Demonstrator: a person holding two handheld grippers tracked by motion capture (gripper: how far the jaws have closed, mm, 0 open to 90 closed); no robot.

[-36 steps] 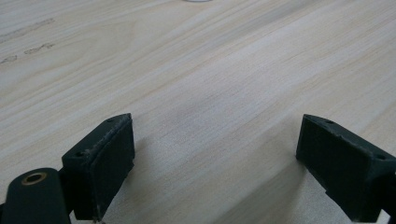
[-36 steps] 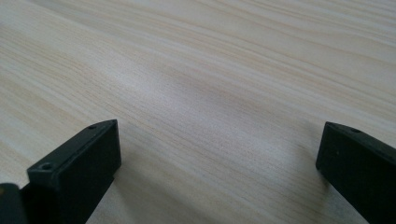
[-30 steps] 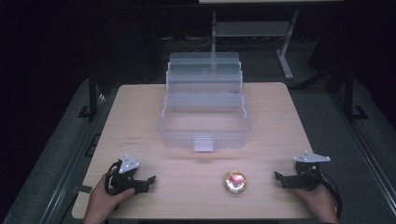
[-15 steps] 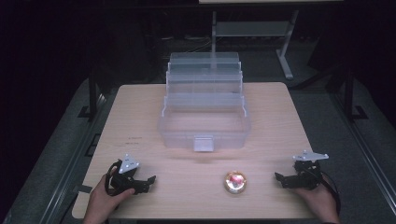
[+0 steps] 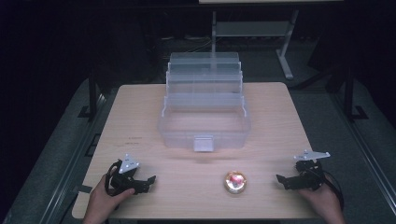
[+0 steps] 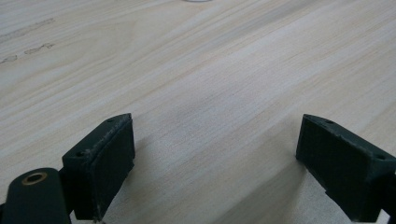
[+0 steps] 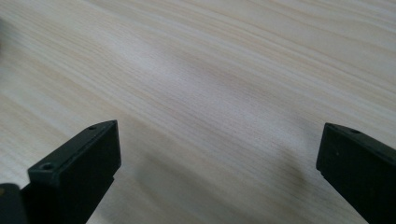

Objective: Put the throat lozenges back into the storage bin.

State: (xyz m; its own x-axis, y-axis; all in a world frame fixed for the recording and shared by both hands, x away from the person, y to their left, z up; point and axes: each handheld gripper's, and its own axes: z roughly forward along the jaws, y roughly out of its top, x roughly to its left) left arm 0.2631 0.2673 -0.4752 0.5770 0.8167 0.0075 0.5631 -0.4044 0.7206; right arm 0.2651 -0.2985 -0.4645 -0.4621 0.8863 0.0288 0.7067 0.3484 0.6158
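Over the past second, the right tongs (image 5: 282, 181) at the lower right of the high view have dropped slightly toward the frame's bottom edge, coming lower over the bench (image 5: 140, 107). The grey plate on top of them has tilted with that small shift.

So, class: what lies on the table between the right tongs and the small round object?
Nothing: in the high view, bare wooden table separates the right tongs from the small round object.

A clear tiered plastic organiser box (image 5: 204, 109) at the middle of a light wooden table (image 5: 135, 112), open.
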